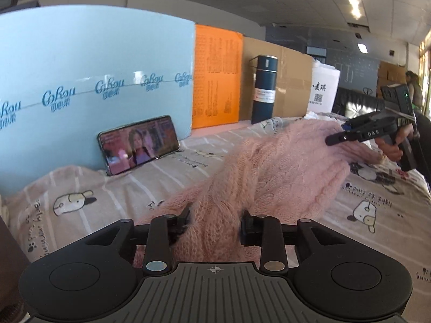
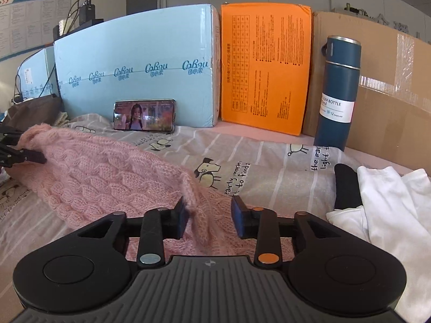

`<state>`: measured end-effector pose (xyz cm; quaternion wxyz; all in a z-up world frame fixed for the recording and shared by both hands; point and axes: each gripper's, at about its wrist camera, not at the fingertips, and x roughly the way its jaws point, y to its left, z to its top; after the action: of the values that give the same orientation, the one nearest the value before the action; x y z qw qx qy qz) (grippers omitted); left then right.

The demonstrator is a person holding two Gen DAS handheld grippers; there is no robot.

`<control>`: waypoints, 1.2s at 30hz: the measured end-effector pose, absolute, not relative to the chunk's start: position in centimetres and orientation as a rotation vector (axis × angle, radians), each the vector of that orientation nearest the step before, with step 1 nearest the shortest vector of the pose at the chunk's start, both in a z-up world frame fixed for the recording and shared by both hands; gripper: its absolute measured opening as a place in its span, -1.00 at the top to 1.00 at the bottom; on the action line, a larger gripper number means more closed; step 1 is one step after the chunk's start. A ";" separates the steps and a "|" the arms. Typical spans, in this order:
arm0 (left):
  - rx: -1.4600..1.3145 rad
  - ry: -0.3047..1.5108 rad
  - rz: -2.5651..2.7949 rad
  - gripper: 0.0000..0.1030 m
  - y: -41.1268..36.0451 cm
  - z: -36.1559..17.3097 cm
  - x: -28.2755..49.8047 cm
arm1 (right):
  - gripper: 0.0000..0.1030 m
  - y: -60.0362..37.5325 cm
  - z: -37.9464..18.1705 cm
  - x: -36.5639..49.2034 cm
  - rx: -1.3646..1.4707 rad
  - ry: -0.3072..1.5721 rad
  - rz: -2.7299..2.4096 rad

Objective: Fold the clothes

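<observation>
A pink cable-knit sweater (image 1: 282, 167) (image 2: 107, 172) stretches across the cartoon-print sheet (image 1: 107, 188) between both grippers. In the left wrist view my left gripper (image 1: 215, 220) stands partly open, with a bunched fold of the knit filling the gap between its jaws. My right gripper (image 2: 210, 212) is also partly open; a blurred edge of the sweater hangs by its left pad and stays clear of the blue right pad. From the left wrist view the right gripper (image 1: 331, 140) reaches the sweater's far end, held by a hand (image 1: 390, 148). The left gripper (image 2: 29, 150) shows at the sweater's other end.
A phone (image 2: 144, 115) playing video leans on a light blue box (image 2: 134, 53). An orange box (image 2: 265, 67), a cardboard box (image 2: 390, 94) and a dark blue bottle (image 2: 339, 91) line the back. White clothing (image 2: 390, 202) and a black item (image 2: 346, 188) lie at right.
</observation>
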<state>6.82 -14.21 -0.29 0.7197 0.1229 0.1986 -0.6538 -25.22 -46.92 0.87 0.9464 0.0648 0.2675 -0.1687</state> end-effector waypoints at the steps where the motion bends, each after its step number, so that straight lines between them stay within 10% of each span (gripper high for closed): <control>1: 0.259 0.454 -1.438 0.05 -14.3 -0.5 7.1 | 0.00 -47.2 0.7 -25.1 0.131 0.554 -0.352; 6: 0.195 0.490 -1.378 -0.38 -13.8 -0.7 8.4 | -0.47 -48.4 0.2 -25.6 0.106 0.604 -0.412; 19: 0.171 0.507 -1.228 -0.53 -13.5 -0.7 8.6 | -0.51 -50.6 -0.3 -33.2 0.266 0.550 -0.621; 30: 0.185 0.470 -1.145 -0.53 -12.3 -0.4 5.7 | 0.59 -50.2 -1.8 -33.6 0.347 0.433 -0.810; 36: 0.212 0.417 -1.124 -0.51 -12.4 -0.4 5.0 | 0.77 -49.4 -0.2 -32.0 0.184 0.400 -0.847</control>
<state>4.98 -12.42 -0.43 0.8204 0.0998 0.1959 -0.5278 -32.01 -49.39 -0.22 0.8883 0.0884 0.1926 -0.4075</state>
